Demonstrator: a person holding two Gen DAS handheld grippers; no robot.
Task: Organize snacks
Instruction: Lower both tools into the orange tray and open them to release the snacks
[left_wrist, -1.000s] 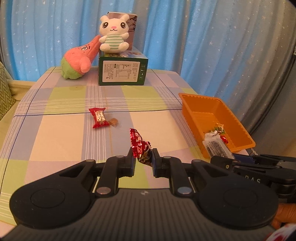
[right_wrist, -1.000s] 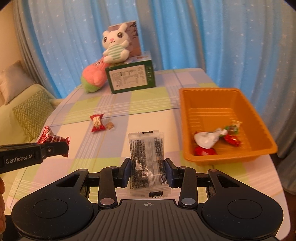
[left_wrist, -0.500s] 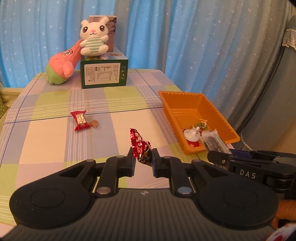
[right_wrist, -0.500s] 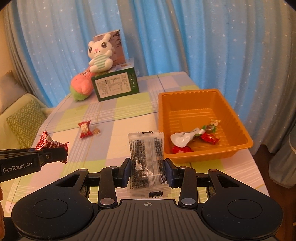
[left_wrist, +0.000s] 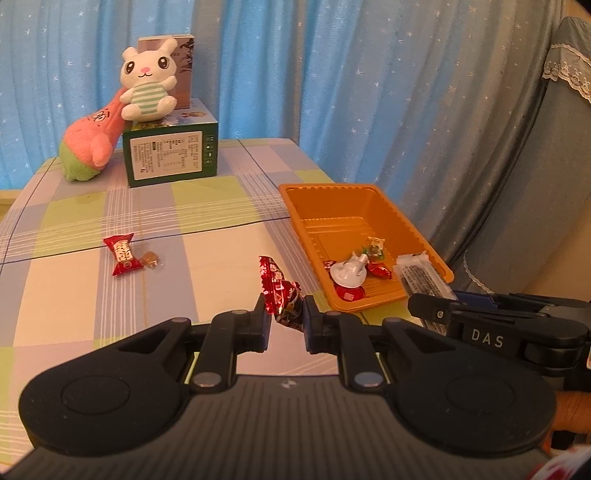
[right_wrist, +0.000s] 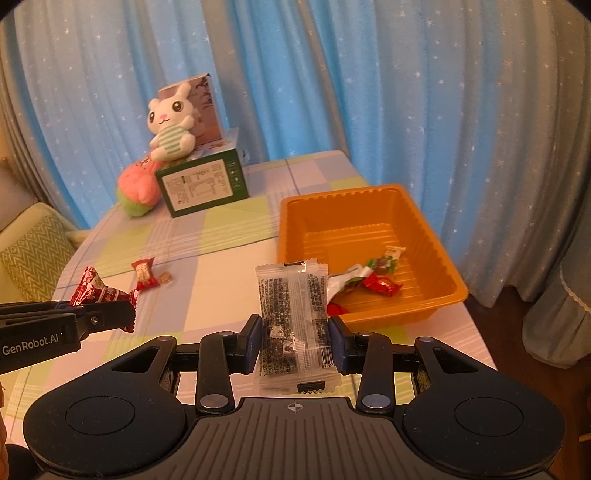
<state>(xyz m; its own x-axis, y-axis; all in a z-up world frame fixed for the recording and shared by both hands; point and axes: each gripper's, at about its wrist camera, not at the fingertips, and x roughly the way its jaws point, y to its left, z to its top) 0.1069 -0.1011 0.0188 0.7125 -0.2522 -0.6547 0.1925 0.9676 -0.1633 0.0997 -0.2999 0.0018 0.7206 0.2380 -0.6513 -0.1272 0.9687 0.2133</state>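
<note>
My left gripper (left_wrist: 286, 320) is shut on a red foil candy (left_wrist: 277, 290) and holds it above the table, left of the orange tray (left_wrist: 376, 202). My right gripper (right_wrist: 294, 338) is shut on a clear packet of dark snack (right_wrist: 293, 317), just before the orange tray's (right_wrist: 448, 258) near left corner. The tray holds several wrapped candies (right_wrist: 380, 284). A red wrapped candy (left_wrist: 123, 254) and a small brown candy (left_wrist: 150, 259) lie on the table at the left. The left gripper with its candy (right_wrist: 99, 293) shows in the right wrist view.
A green box (left_wrist: 171, 157) with a white bunny plush (left_wrist: 147, 86) on it and a pink plush (left_wrist: 92, 142) beside it stand at the table's back. Blue curtains hang behind. A cushioned seat (right_wrist: 33, 254) is at the left.
Both grippers have moved nearer the tray while keeping hold of their snacks. The right gripper's packet now overlaps the tray's near left corner in its view.
</note>
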